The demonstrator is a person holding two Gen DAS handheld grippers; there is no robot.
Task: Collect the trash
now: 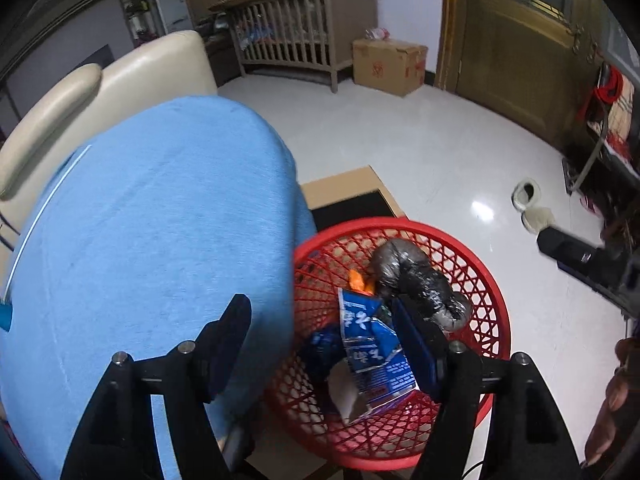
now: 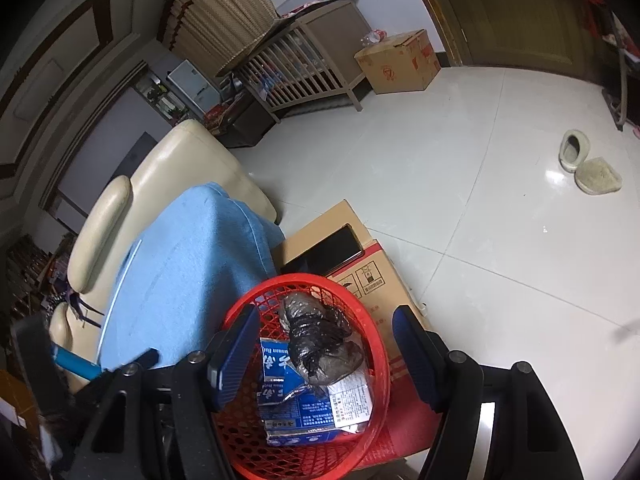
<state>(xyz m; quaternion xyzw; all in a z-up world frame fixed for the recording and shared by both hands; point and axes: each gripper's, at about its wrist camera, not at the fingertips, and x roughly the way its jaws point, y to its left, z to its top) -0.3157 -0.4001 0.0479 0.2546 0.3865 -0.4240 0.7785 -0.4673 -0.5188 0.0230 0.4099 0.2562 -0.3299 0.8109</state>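
I had both tongs parted and empty, the left gripper (image 1: 322,320) and right gripper (image 2: 324,332) poised over the red basket (image 2: 372,344). Below their fingers lay the blue wrapper (image 1: 372,356) and a grey crumpled bag (image 2: 316,340).

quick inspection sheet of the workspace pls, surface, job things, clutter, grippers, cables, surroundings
surface: blue cloth over a table, nothing seen lying on the part in view
job's things: red mesh basket beside the cloth, resting on a cardboard box; inside it a blue wrapper, a crumpled dark plastic bag and an orange scrap
clutter: pair of slippers on the floor, dark flat device on the box
grippers: left gripper and right gripper both open above the basket, jaws holding nothing
cables: nothing seen
surroundings: cream sofa, crib, taped carton, wooden door, glossy white tile floor
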